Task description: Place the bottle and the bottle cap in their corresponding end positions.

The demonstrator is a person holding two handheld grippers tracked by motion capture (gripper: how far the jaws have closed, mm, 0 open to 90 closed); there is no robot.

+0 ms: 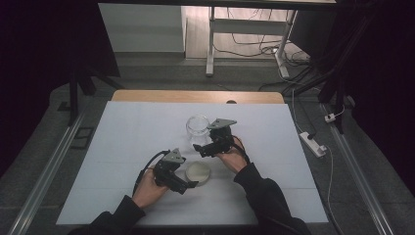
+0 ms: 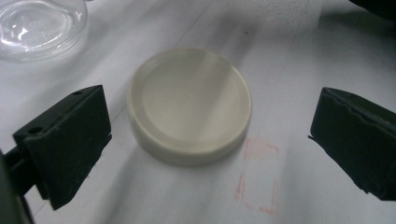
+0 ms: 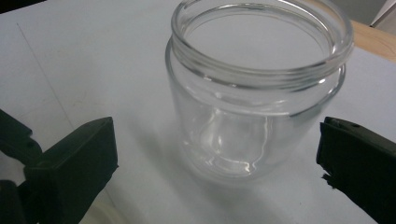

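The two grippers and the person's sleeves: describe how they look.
Both the left gripper and the right gripper are black, each topped by a grey three-cornered plate and trailing a black cable. Their jaws are blocky black pads with matte, slightly rough faces. The person's sleeves are dark, long, reaching the wrists.

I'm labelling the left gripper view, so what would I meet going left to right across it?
Left finger → cream lid → faint red rectangle mark → right finger.

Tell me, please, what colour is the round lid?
Cream, an off-white lid; clearest in the left gripper view.
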